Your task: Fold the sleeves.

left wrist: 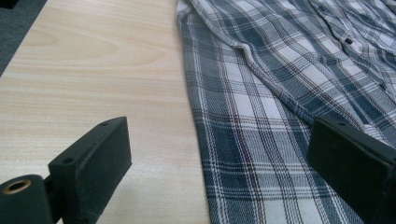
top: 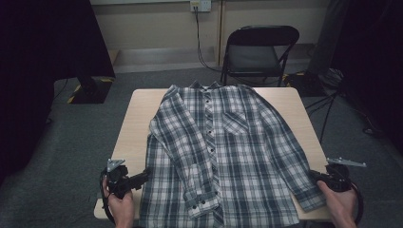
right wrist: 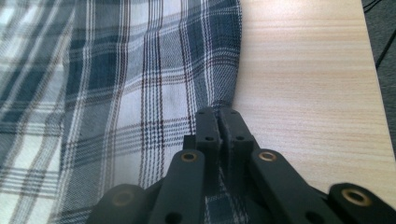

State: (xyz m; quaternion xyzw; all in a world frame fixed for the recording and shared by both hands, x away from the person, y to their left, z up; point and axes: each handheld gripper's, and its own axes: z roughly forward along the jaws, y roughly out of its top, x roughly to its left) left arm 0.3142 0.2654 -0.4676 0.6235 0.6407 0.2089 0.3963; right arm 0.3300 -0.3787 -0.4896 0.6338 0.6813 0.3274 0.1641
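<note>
- A plaid shirt [top: 223, 152] in blue, grey and white lies flat and face up on the pale wood counter [top: 138, 123], buttoned, collar at the far edge, hem hanging at the near edge.
- Its sleeve on the left of the high view is folded in across the front, cuff near the button placket; the other sleeve lies straight along the side of the body.
- A chest pocket [top: 236, 122] sits right of the placket. No label, brand or writing can be read on the shirt or anywhere on the counter.
- Left tongs [top: 141, 179]: jaws wide apart, one over bare wood, the other over the shirt's side edge, nothing pinched.
- Right tongs [right wrist: 219, 122]: jaws pressed together on the shirt's edge, a fold of cloth bunched between them, beside bare counter.
- A black folding chair [top: 259, 50] stands beyond the counter; a cable hangs from a wall socket [top: 200, 5].
</note>
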